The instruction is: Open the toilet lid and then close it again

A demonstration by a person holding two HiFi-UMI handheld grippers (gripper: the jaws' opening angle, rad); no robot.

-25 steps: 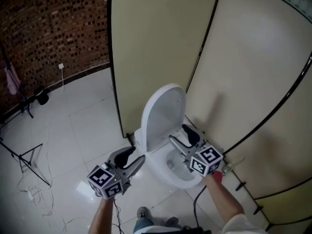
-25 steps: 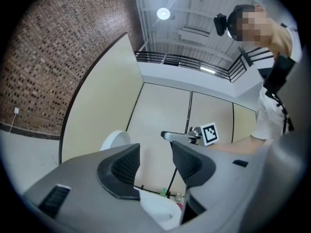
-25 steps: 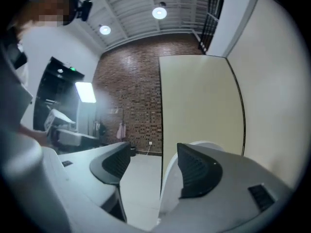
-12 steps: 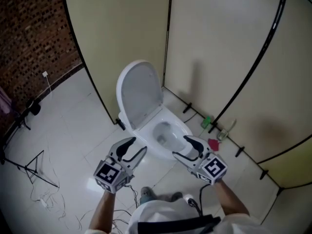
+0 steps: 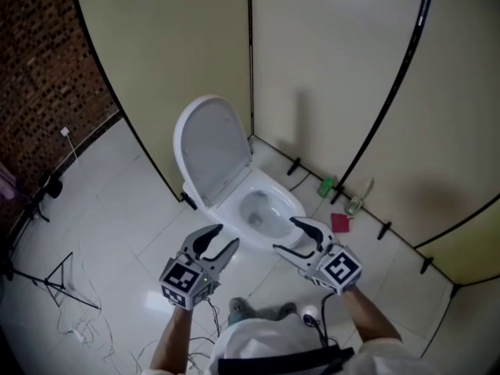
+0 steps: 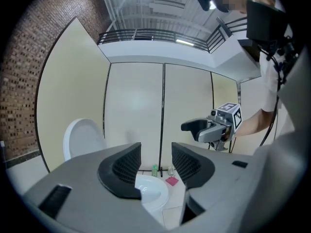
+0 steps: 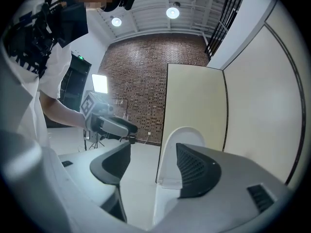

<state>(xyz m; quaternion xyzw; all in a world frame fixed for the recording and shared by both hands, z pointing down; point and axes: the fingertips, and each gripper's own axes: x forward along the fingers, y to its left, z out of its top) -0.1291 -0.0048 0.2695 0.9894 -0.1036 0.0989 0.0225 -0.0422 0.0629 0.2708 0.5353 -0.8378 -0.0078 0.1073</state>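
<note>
Midair, left gripper [image 5: 224, 237] closing empty, right [image 5: 287, 234] wide

Right tool [image 7: 151, 149] spread, toilet lid [image 7: 187, 135] raised

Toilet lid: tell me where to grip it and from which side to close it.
Grip the toilet lid at its rounded top edge, coming from the bowl side. It stands raised, hinged at the bottom, so the top edge is free; its back faces the partition, probably leaving little room behind.
</note>
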